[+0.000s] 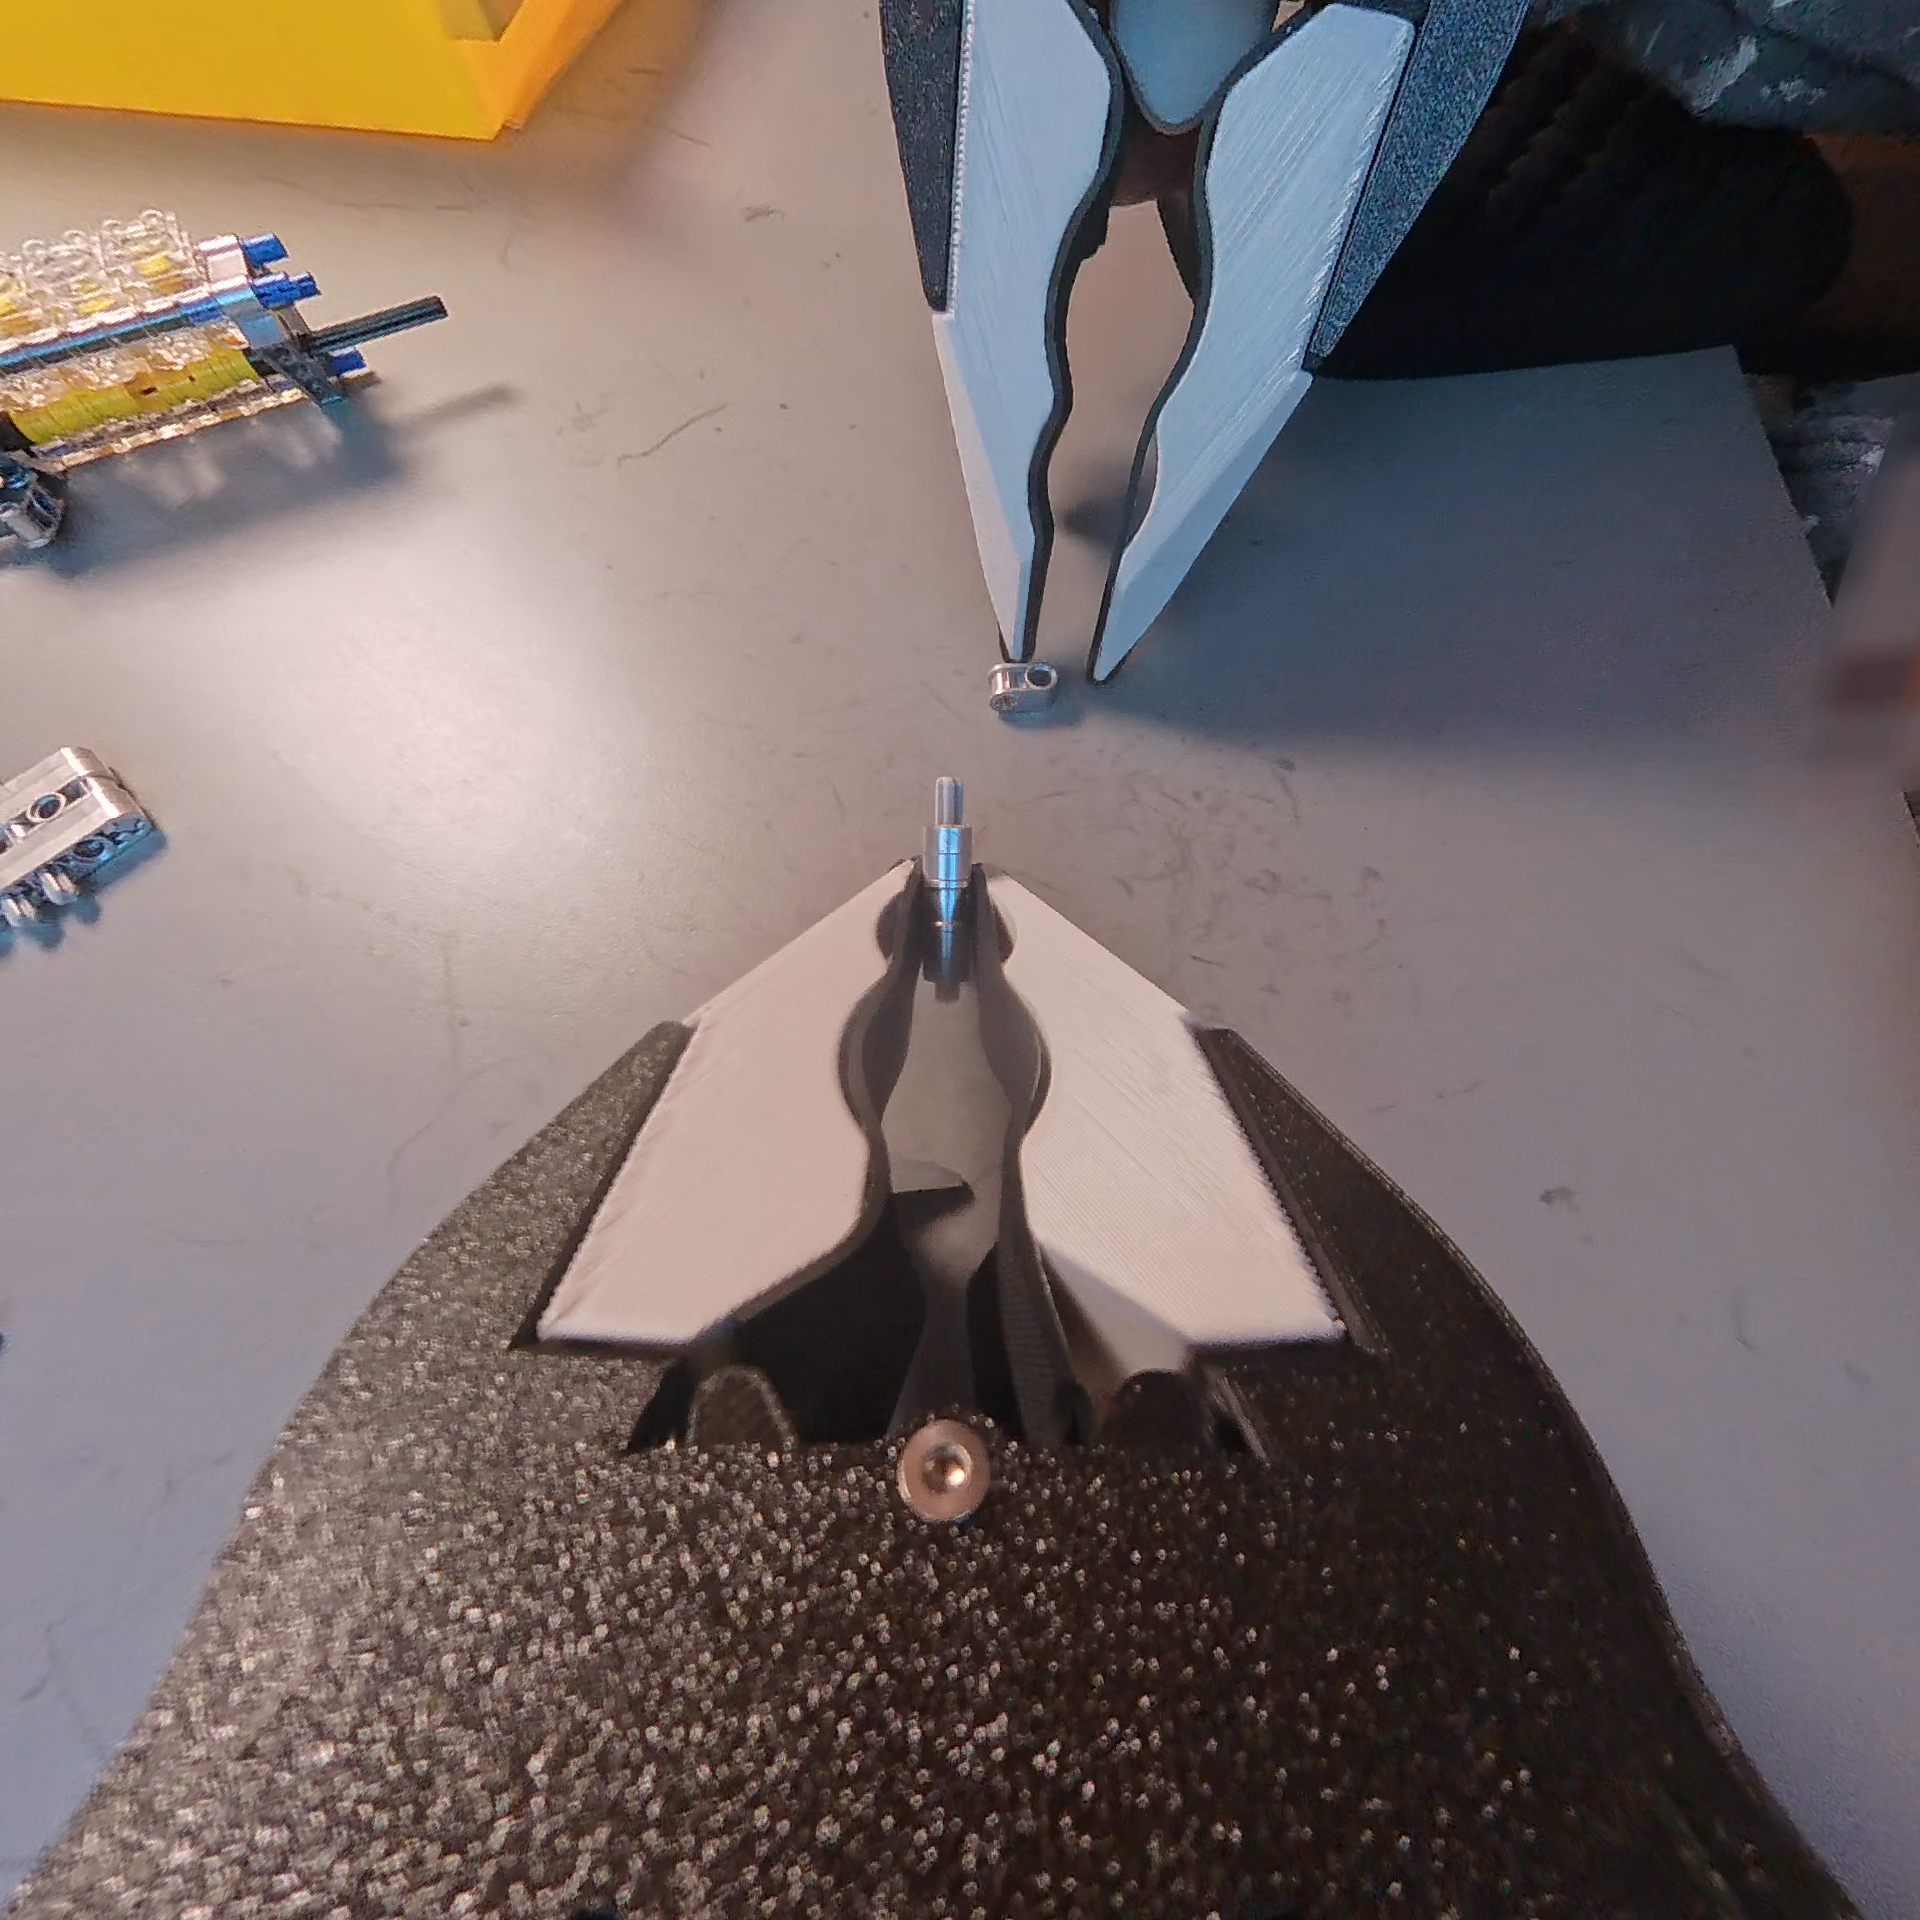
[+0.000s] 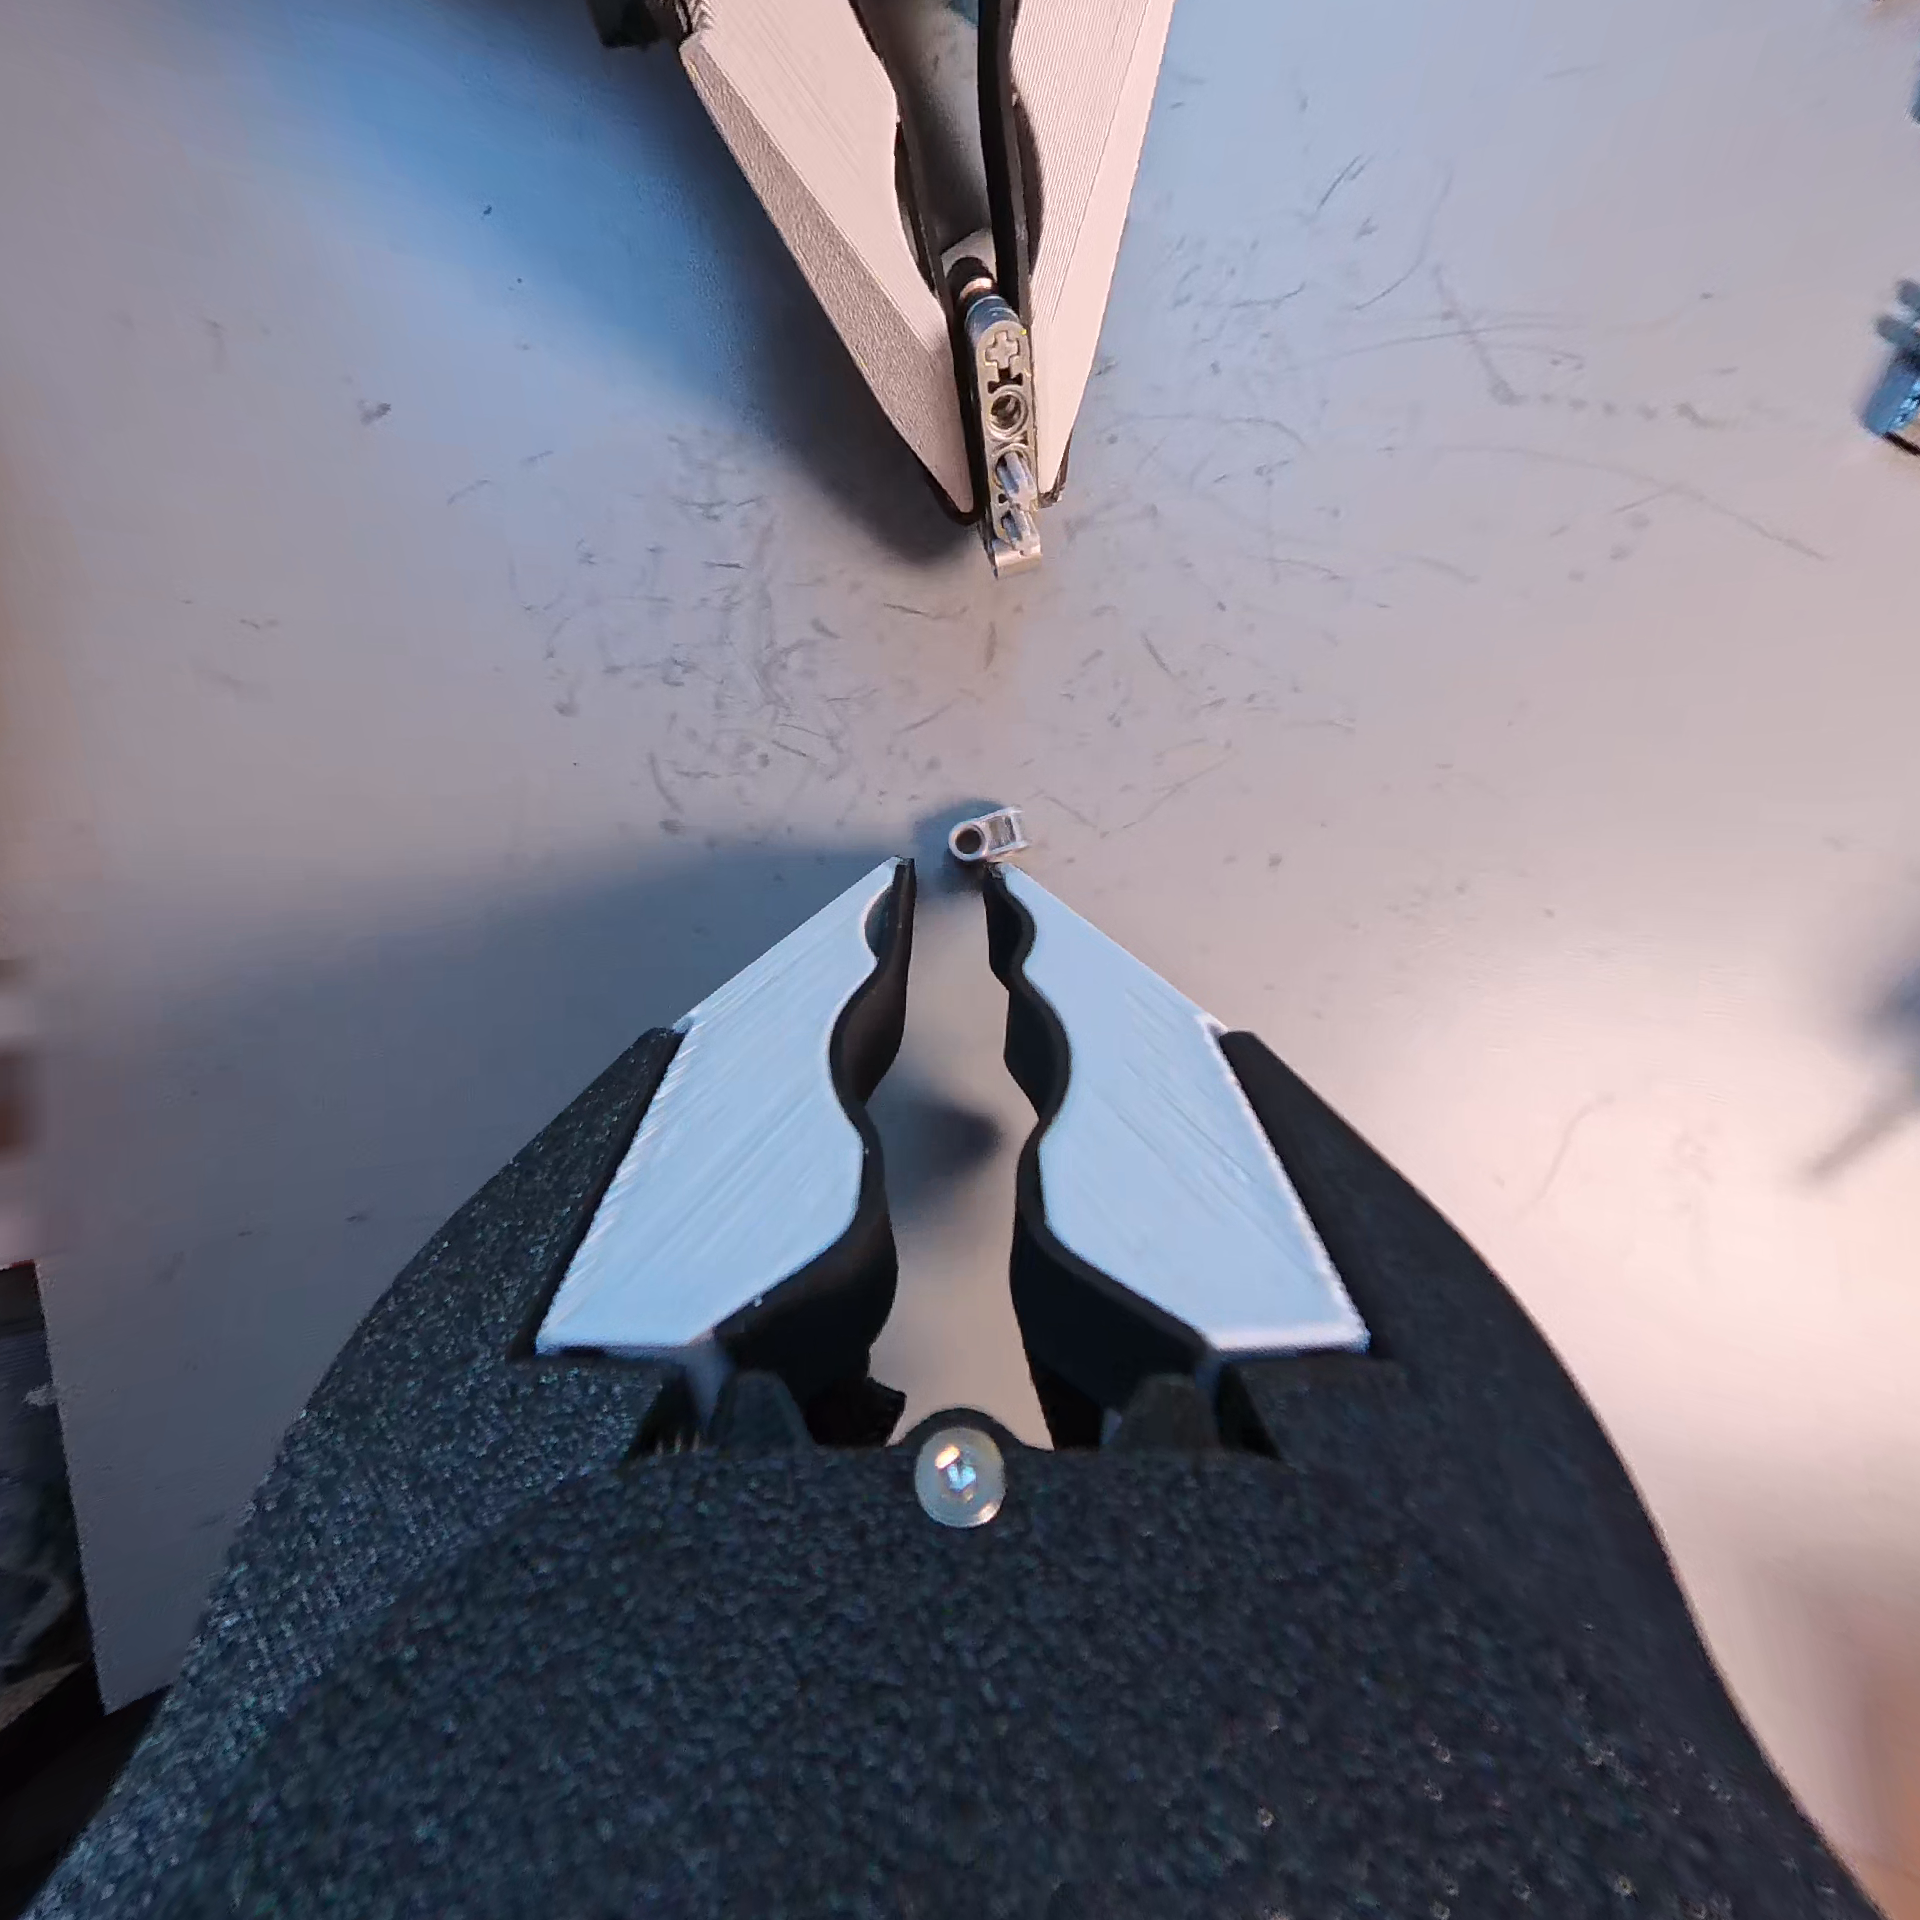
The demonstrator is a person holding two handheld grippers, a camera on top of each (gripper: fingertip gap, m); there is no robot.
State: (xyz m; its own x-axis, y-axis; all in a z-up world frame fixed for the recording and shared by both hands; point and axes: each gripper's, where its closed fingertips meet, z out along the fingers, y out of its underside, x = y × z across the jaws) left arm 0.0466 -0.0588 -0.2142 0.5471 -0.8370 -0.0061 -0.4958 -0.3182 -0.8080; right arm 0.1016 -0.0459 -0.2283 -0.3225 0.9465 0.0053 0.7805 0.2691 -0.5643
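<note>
My left gripper (image 1: 948,873) is shut on a thin silver beam with holes (image 1: 945,868), which pokes forward past the fingertips. It also shows in the right wrist view, where the left gripper (image 2: 1006,504) holds the beam (image 2: 1006,416) edge-up just above the grey table. My right gripper (image 2: 948,871) is open by a narrow gap, its tips on or just above the table. A tiny silver connector (image 2: 987,834) lies on the table just beyond one fingertip (image 2: 1003,885), not between the jaws. The left wrist view shows the right gripper (image 1: 1062,665) and the connector (image 1: 1021,689) a short way beyond the beam's tip.
A yellow box (image 1: 312,62) stands at the back left. A brick assembly of clear, yellow and blue parts (image 1: 156,332) and a silver beam block (image 1: 62,831) lie at the left. The grey table (image 1: 1558,831) ends at the right. Small dark parts (image 2: 1896,384) lie at the right edge. The grippers' ends are close to 7 centimeters from one another.
</note>
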